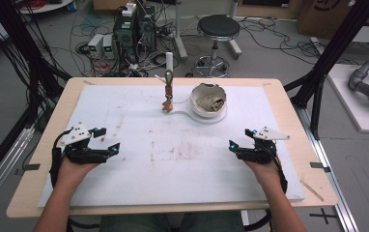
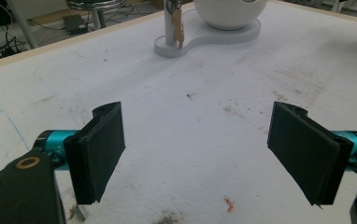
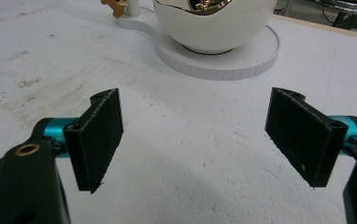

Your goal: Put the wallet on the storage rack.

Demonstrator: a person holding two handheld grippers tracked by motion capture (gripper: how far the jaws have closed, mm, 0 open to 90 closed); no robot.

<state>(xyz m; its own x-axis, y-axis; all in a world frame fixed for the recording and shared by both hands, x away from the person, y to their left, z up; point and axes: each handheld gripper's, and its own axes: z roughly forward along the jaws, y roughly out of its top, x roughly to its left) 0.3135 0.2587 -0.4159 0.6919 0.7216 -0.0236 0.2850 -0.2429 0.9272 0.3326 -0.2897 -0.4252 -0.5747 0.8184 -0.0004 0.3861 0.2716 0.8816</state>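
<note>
We noted a white egg-shaped bowl (image 1: 209,100) with a broken-looking open top and a gold-toned inside, seated on a flat white base (image 1: 206,117) toward the far middle of the table. The base ran left into a smaller round foot carrying a thin upright post (image 1: 168,77); a small brown figure (image 1: 166,105) hung beside the post, low down.

All this stood on a white foam sheet (image 1: 139,174), stained brown near its centre, laid over a wooden table (image 1: 298,125).

Left gripper (image 1: 109,140) sat near the sheet's left edge, held in a hand (image 1: 74,169). Its jaws were spread wide, gripping nothing, with bare sheet between them.

Right gripper (image 1: 240,139) sat well apart at the right side, in the other hand (image 1: 264,169). It was likewise wide open and empty, with the bowl just ahead in its own view.

A black stool (image 1: 218,26) stood on the floor beyond the table.
</note>
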